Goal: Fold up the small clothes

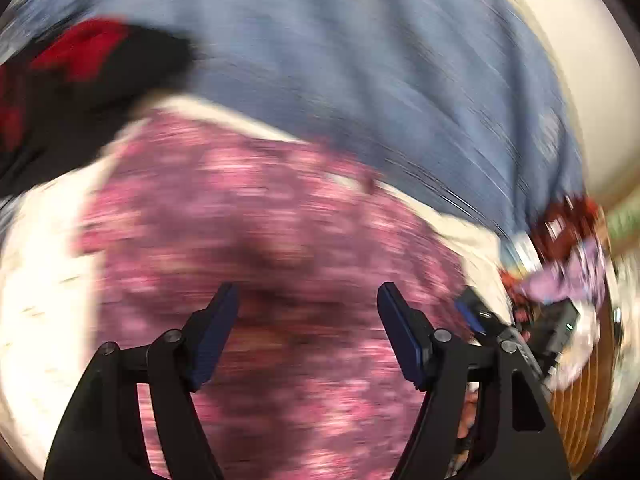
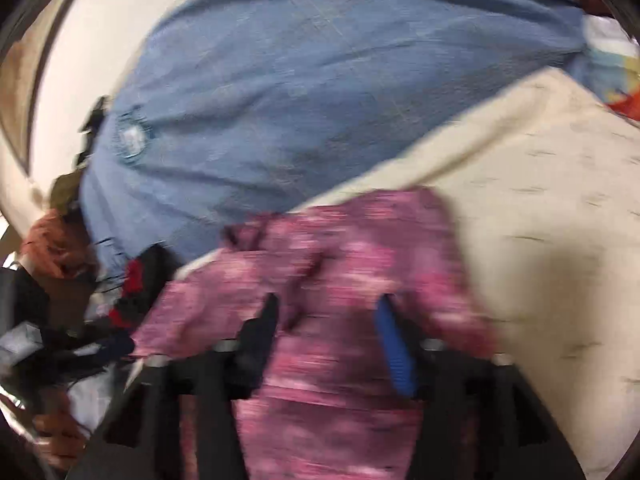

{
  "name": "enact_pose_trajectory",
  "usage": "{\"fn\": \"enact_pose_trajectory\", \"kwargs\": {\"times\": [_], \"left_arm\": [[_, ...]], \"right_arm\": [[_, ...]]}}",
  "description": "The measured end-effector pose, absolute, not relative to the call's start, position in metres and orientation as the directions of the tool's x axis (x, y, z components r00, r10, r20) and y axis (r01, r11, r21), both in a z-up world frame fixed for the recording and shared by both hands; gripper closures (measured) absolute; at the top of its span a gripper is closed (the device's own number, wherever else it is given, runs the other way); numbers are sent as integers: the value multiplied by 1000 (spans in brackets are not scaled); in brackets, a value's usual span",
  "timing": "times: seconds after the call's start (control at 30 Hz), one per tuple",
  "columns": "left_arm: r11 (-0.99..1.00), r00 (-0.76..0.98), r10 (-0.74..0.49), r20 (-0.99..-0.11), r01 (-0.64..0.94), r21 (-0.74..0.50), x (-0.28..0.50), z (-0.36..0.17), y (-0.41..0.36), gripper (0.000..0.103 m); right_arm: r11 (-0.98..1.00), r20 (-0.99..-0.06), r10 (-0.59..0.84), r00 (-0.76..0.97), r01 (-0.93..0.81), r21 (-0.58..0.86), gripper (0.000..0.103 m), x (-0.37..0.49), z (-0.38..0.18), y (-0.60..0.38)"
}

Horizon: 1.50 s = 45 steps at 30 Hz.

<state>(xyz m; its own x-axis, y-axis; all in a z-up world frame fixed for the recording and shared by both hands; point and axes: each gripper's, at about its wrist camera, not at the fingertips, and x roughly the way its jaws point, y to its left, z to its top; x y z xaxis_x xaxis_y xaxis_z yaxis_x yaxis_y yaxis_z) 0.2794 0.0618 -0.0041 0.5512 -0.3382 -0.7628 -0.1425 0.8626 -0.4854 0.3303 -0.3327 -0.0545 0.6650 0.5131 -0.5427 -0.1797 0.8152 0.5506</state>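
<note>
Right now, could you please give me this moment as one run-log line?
left tool: open, over pink patterned garment | right tool: open, over same garment | blue cloth: beyond garment | frames blurred

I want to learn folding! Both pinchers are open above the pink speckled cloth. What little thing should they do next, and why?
Probably lower the left gripper and right gripper onto the pink cloth and pinch an edge. Both stand open with nothing between the pads, and the cloth lies loose on the cream sheet, so no fold can start until it is gripped. The pictures are blurry, so which edge is unclear.
</note>
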Motion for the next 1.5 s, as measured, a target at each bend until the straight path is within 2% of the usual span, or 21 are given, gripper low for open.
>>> {"fn": "enact_pose_trajectory", "kwargs": {"times": [0.07,0.17,0.23,0.3,0.33,0.37,0.5,0.63,0.73,0.83,0.9,0.93,0.97,1.03,1.07,1.17,1.23,1.37,1.43,1.47,1.5], "left_arm": [[823,548,-337,-765,-222,-522,272,-16,99,32],[781,565,-340,-752,-275,-560,257,-24,127,32],[764,581,-344,-738,-284,-579,248,-25,139,32],[749,588,-350,-729,-293,-595,242,-25,145,32],[743,591,-351,-726,-296,-600,242,-24,150,32],[740,592,-353,-724,-296,-603,241,-24,152,32],[733,597,-358,-718,-296,-612,244,-29,143,32],[687,582,-407,-704,-313,-656,254,-46,134,32],[658,546,-447,-709,-337,-674,272,-61,125,32],[653,527,-444,-725,-364,-664,292,-70,120,32],[659,543,-410,-733,-379,-650,303,-67,121,46],[672,549,-385,-742,-384,-633,308,-62,123,72],[679,552,-378,-743,-380,-628,312,-58,125,88],[688,572,-353,-741,-378,-620,312,-47,133,94],[702,582,-325,-745,-380,-602,311,-42,134,96],[747,575,-260,-776,-389,-539,301,-43,136,96],[759,531,-260,-806,-404,-511,296,-61,136,96],[790,506,-263,-822,-375,-484,291,-72,135,96],[800,508,-272,-818,-353,-485,283,-60,137,96],[812,515,-269,-814,-333,-479,275,-51,137,94],[821,522,-266,-811,-317,-474,269,-44,137,93]], "right_arm": [[812,-562,542,625,-220,540,32,340,-53,-307],[894,-681,411,606,-124,430,30,357,-66,-276],[877,-704,420,573,-57,477,30,369,-81,-269],[853,-663,449,599,-66,518,48,371,-80,-265],[832,-642,486,593,-91,547,93,374,-78,-264],[812,-624,515,588,-101,575,96,376,-73,-267],[782,-499,505,704,-130,609,97,363,-36,-310],[836,-569,393,722,-23,548,97,364,-39,-355],[818,-592,421,687,-6,575,95,362,-56,-364],[786,-601,459,654,18,618,86,363,-71,-370],[760,-609,465,643,62,646,69,364,-82,-372],[755,-611,465,641,74,652,68,369,-83,-374],[754,-613,469,635,73,653,75,372,-85,-372],[767,-595,488,639,13,642,97,379,-73,-367],[770,-560,493,665,-34,637,97,378,-60,-365],[764,-464,514,721,-140,630,97,363,-30,-365],[781,-499,507,703,-130,610,97,358,-38,-365],[859,-667,414,619,-22,512,97,358,-89,-364],[858,-647,411,642,-32,513,97,348,-90,-368],[857,-648,408,643,-24,515,89,345,-86,-367],[840,-635,429,643,-24,543,88,342,-82,-368]]}}
